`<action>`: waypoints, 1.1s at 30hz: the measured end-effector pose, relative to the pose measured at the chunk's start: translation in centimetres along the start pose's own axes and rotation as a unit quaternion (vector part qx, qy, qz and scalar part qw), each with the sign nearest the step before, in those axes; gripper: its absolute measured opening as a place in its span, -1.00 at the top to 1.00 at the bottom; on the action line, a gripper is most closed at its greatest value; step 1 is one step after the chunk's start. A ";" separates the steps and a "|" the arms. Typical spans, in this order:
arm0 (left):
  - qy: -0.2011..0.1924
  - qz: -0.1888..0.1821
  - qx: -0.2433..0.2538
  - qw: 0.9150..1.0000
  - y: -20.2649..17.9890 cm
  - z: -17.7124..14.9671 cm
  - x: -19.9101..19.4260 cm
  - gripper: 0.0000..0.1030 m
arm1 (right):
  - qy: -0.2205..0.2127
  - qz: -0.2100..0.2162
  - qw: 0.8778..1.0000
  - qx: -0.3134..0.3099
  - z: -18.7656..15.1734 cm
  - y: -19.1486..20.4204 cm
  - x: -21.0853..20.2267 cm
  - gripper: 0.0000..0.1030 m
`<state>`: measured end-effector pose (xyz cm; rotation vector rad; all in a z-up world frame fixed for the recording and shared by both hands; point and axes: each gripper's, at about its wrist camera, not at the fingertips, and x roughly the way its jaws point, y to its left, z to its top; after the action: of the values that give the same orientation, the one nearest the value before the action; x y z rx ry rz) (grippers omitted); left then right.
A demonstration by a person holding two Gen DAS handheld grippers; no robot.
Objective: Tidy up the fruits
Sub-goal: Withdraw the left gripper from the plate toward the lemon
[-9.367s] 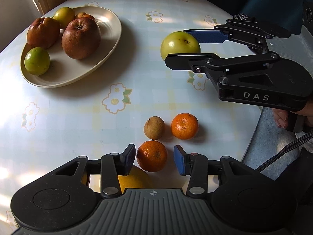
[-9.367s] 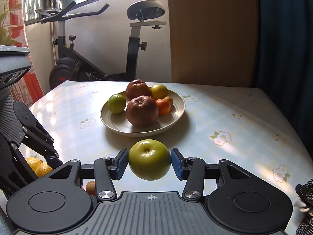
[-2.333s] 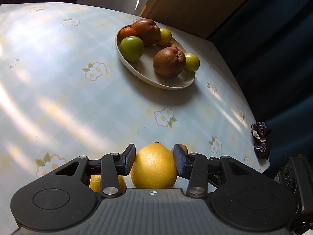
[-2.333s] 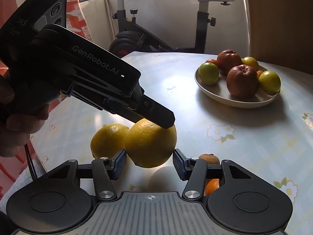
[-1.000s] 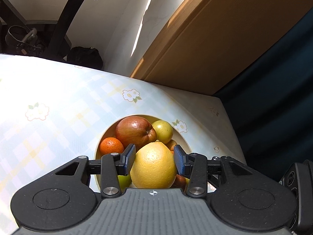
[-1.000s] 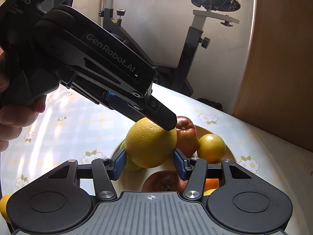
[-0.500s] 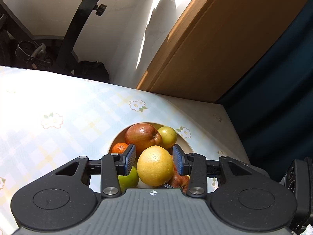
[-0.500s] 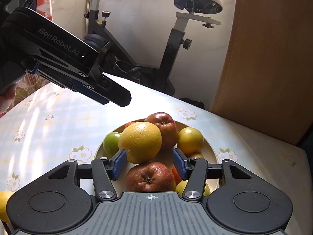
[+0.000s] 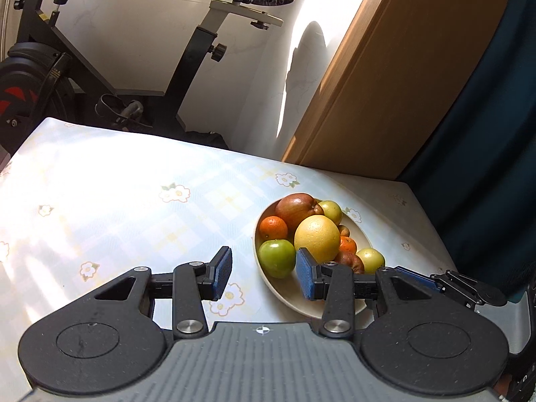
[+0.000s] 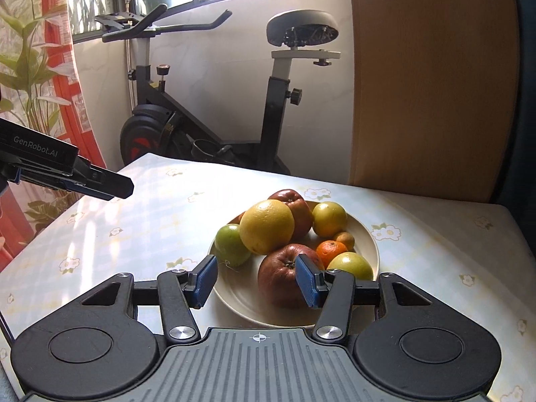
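Fruit is sitting heaped on the cream plate [image 10: 368, 234], which is resting toward the far right part of the tabletop [image 10: 150, 221]. Topping the pile is the big yellow citrus [image 10: 267, 226], leaning against a red apple [image 10: 294, 206] behind it and a green apple [image 10: 231, 244] at its left. A second red apple [image 10: 284, 278] is lying at the near side of the plate, with a small orange [image 10: 330, 251] and two yellow-green fruits [image 10: 329, 218] filling the right half. From the left wrist view another orange [image 9: 273, 227] is showing at the plate's far left rim.

Both tongs are standing open and gripping nothing. The right tongs [image 10: 256, 279] are hovering over the near edge of the plate, their blue pads [image 10: 205, 279] bracketing bare rim and the near apple without touching either. The left tongs [image 9: 264, 276] are hanging to the left of the plate, one pad over the flowered cloth and the other over the plate's near left rim; in the right wrist view they are reaching in from the left, well apart from the fruit.

Wide bare cloth is lying open across the left half of the tabletop. On the right, only a narrow strip is separating the plate from the tabletop's right edge. Beyond the far edge an exercise bike [image 10: 214, 117] is standing close, with a wooden panel [image 10: 428, 83] at its right.
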<state>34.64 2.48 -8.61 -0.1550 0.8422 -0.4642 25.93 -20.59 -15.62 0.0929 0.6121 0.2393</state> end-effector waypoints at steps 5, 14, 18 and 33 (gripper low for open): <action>-0.017 0.026 -0.003 1.000 1.2 -1.6 -2.7 0.16 | -0.020 0.004 0.999 0.028 -1.7 1.4 -1.5 0.07; -0.034 0.064 0.002 0.997 1.8 -5.8 -6.4 0.15 | -0.031 0.020 0.997 0.063 -4.3 4.1 -2.8 0.09; -0.030 0.059 -0.023 0.998 2.6 -7.7 -7.3 0.15 | -0.022 0.022 0.999 0.045 -5.4 5.7 -3.0 0.09; 0.009 0.076 -0.025 0.997 3.8 -12.0 -6.8 0.15 | 0.042 0.048 0.998 0.005 -9.1 9.4 -2.8 0.09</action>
<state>23.02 9.52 -13.05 -0.1315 0.8775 -0.3014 16.58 -12.01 -19.99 0.1221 0.6923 0.3355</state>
